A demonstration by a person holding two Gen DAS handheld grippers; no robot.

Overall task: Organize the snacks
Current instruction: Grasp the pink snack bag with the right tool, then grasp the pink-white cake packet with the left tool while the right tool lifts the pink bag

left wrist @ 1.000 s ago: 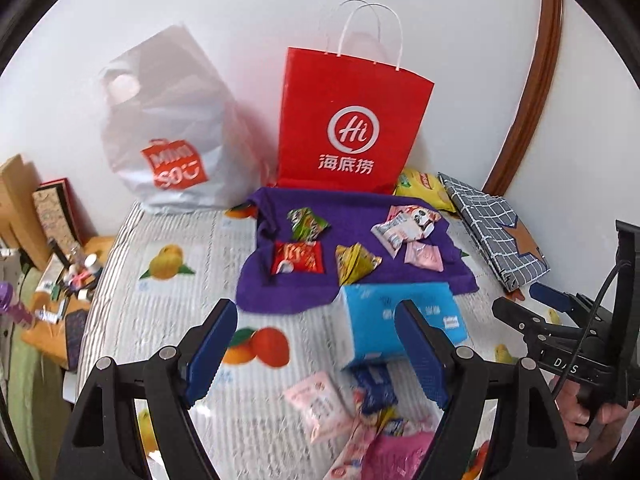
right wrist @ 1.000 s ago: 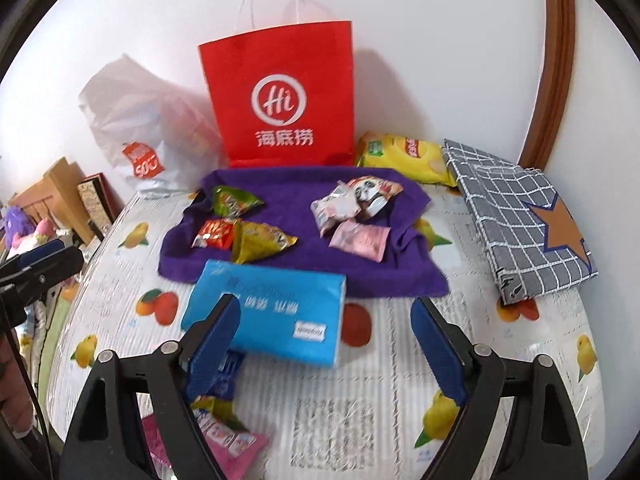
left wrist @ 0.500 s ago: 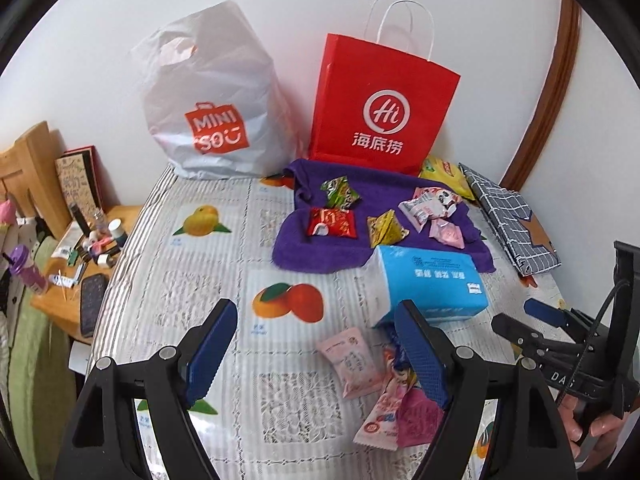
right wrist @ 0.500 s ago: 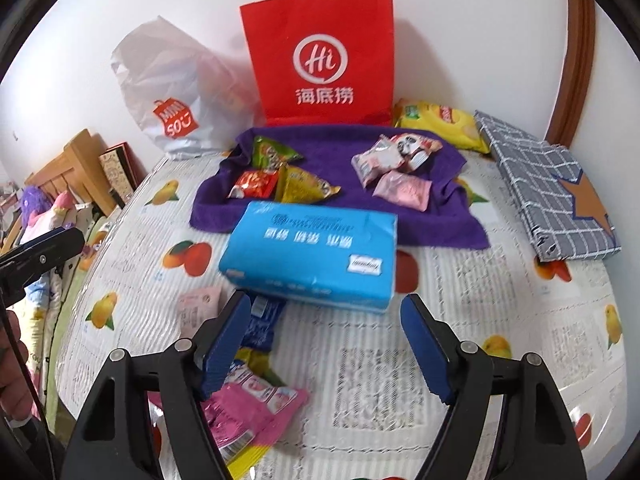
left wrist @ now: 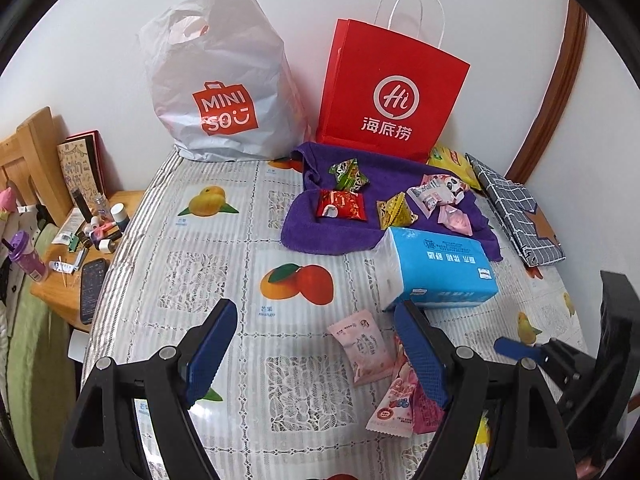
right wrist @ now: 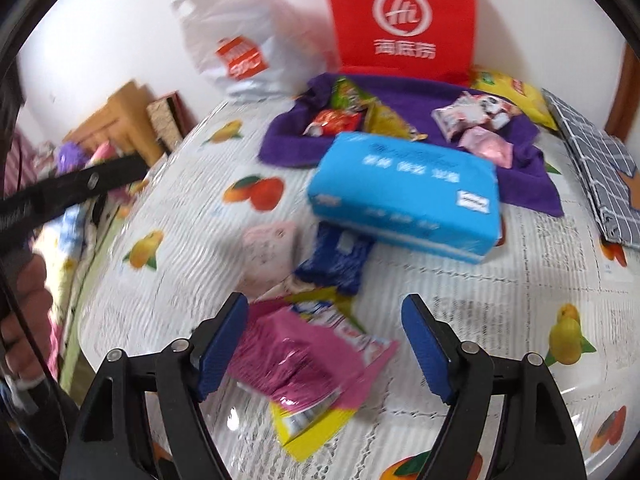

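Several snack packets lie on a purple towel (left wrist: 340, 236) at the back of the table. Loose snacks lie near the front: a pale pink packet (left wrist: 362, 346), a pink pouch (left wrist: 398, 404), a magenta packet (right wrist: 296, 360) and a dark blue packet (right wrist: 334, 258). A blue tissue pack (left wrist: 438, 270) lies between the towel and them. My left gripper (left wrist: 316, 354) is open and empty above the cloth left of the pink packets. My right gripper (right wrist: 326, 350) is open, its jaws standing either side of the magenta packet, above it. The right wrist view is blurred.
A red paper bag (left wrist: 390, 92) and a white plastic bag (left wrist: 224, 80) stand against the back wall. A yellow chip bag (right wrist: 516, 94) and a grey checked folder (left wrist: 516, 210) lie at the right. A cluttered wooden side table (left wrist: 56, 276) stands left of the table's edge.
Both grippers have pulled back and lower toward the near snacks. The right one now hangs over the magenta packet. Both stay open and empty.
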